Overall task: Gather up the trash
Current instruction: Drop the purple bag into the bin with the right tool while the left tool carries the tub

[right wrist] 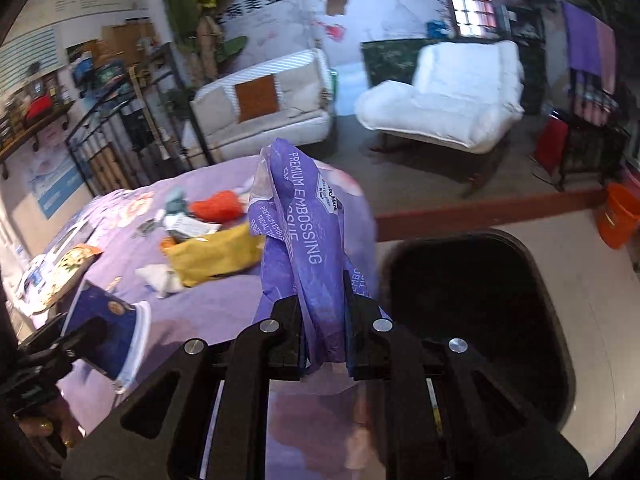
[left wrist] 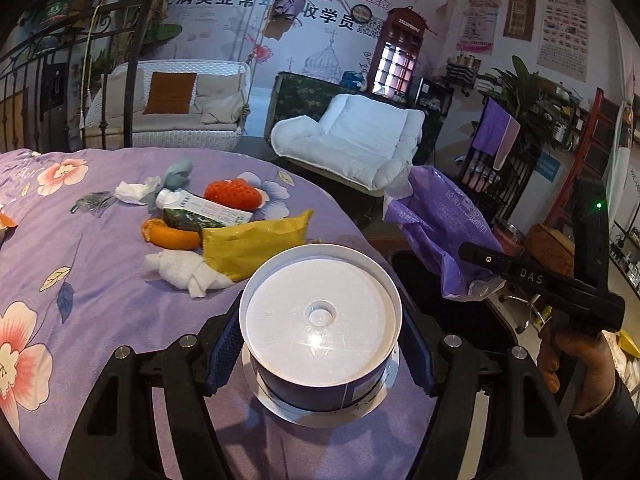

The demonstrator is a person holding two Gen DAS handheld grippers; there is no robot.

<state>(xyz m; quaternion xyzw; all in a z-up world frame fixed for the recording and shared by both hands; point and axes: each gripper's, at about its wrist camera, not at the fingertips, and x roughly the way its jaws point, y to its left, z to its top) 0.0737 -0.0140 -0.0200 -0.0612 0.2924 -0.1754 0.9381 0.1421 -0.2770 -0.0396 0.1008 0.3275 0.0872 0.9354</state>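
My left gripper point(left wrist: 320, 344) is shut on a round disc spindle case point(left wrist: 320, 320) with a white lid, held over the purple flowered bedspread point(left wrist: 80, 280). My right gripper point(right wrist: 322, 320) is shut on a crumpled purple tissue wrapper point(right wrist: 304, 240), held near the black bin point(right wrist: 472, 320); from the left wrist view the wrapper point(left wrist: 436, 232) hangs at the right. A heap of trash lies on the bed: a yellow packet point(left wrist: 256, 244), white tissues point(left wrist: 184, 272), orange peel point(left wrist: 168, 236), a carton point(left wrist: 204, 212) and a red piece point(left wrist: 232, 196).
The black bin point(left wrist: 440, 292) stands at the bed's right edge. A white lounge chair point(left wrist: 352, 140) and a white sofa point(left wrist: 168, 108) are behind. An orange bucket point(right wrist: 618, 216) sits on the floor at the right. A person's hand point(left wrist: 568, 360) holds the right gripper.
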